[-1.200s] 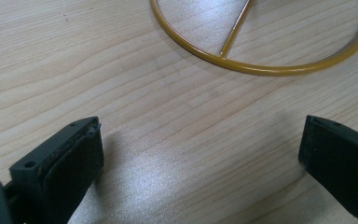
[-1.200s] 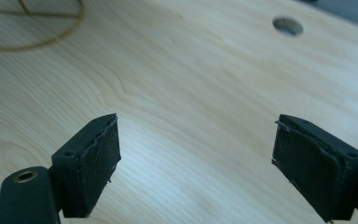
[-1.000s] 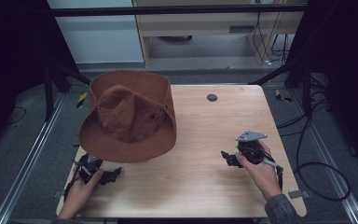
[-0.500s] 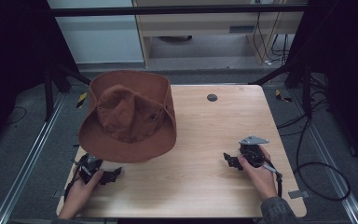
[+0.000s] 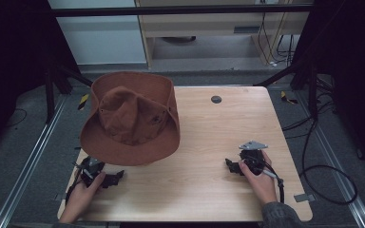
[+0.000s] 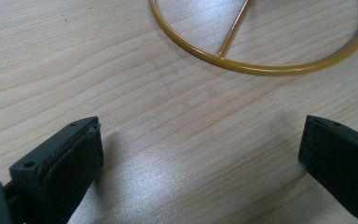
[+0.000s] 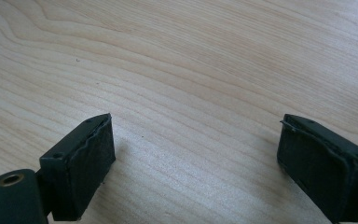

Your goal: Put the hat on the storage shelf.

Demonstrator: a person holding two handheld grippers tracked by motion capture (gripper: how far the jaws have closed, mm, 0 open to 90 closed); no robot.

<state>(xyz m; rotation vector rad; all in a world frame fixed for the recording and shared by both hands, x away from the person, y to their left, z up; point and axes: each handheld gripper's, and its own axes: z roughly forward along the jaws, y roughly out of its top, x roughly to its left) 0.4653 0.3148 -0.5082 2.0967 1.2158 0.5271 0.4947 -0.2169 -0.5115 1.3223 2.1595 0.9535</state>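
Jaws on both grippers stand wide apart with nothing between them; we note bare wood under each.

High view: we take the brown hat (image 5: 130, 118) as landmark. It sits on the far left part of the wooden table (image 5: 209, 142), raised on something hidden beneath it, crown up and creased, brim spread all round and overhanging the table's left edge. Its longer axis runs roughly from the table's near side to its far side, tilted a little leftward at the far end. Which end is the front we cannot tell. Our left gripper (image 5: 105, 176) rests on the table just below the hat's near brim, held in the left hand (image 5: 81, 199). Our right gripper (image 5: 240, 166) lies well to the right of the hat, held in the right hand (image 5: 259, 183), grey plate on top. A small dark disc (image 5: 216, 99) is set in the table beyond the hat's right brim.

Left gripper view: black pads (image 6: 74, 163) far apart, low over the wood. Ahead lies a yellow ring (image 6: 261, 70) flat on the table, with a thin yellow rod rising from its near rim.

Right gripper view: pads (image 7: 86, 163) spread wide, plain wood grain between and beyond them.

No containers seen.
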